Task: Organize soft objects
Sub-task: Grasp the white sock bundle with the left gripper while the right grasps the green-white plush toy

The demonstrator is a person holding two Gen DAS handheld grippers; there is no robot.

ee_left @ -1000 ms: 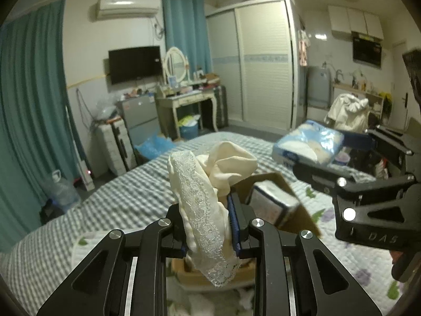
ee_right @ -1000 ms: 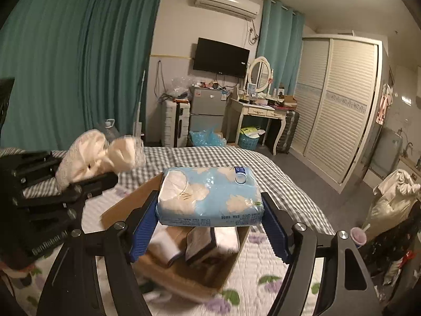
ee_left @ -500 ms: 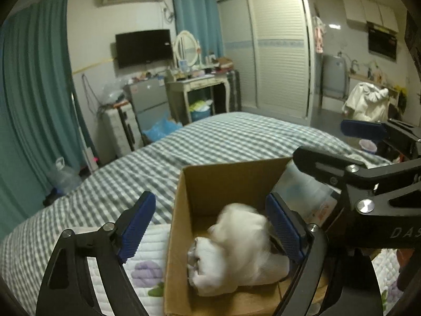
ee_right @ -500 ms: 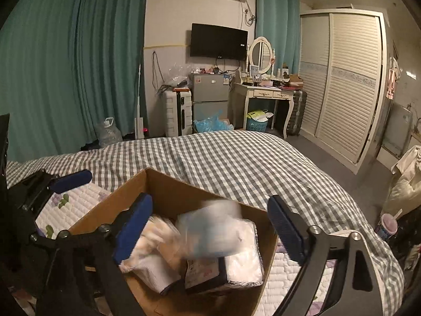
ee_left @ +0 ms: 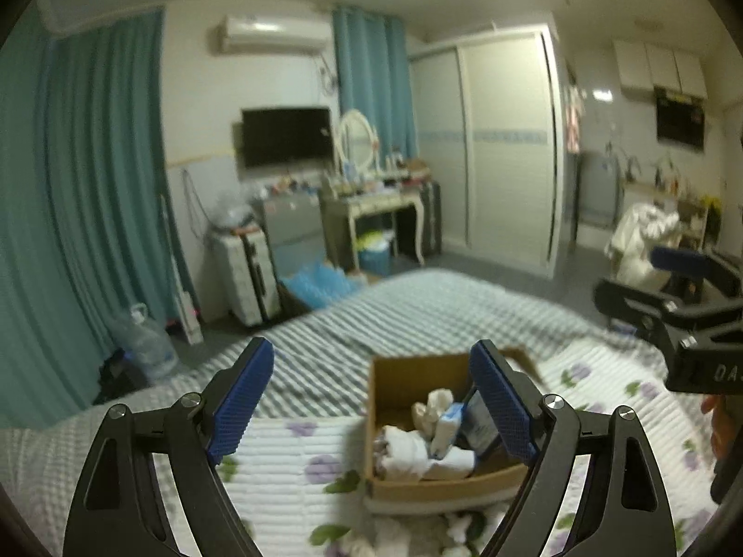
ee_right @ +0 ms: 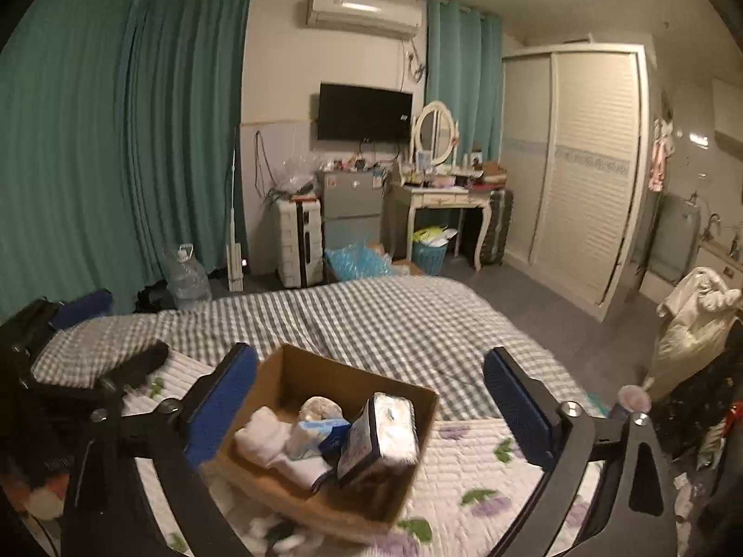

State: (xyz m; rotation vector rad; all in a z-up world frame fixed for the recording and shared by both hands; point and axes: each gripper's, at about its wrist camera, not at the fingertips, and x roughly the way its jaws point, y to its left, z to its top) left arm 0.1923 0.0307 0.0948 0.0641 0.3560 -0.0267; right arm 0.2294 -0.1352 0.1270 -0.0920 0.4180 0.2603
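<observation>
A brown cardboard box sits on the bed's flowered quilt. Inside lie white and cream cloth bundles, a blue and white tissue pack and a wrapped tissue pack standing on end. My left gripper is open and empty, raised above and in front of the box. My right gripper is open and empty, above the box. The right gripper also shows at the right edge of the left wrist view. The left gripper also shows at the left of the right wrist view.
The bed has a grey checked cover beyond the quilt. Loose white cloth lies in front of the box. Teal curtains, a suitcase, a dressing table and a wardrobe stand around the room.
One second ago the left gripper held lace cloth and the right a tissue pack. Both opened and dropped them into the box, then lifted up and back away from it.
</observation>
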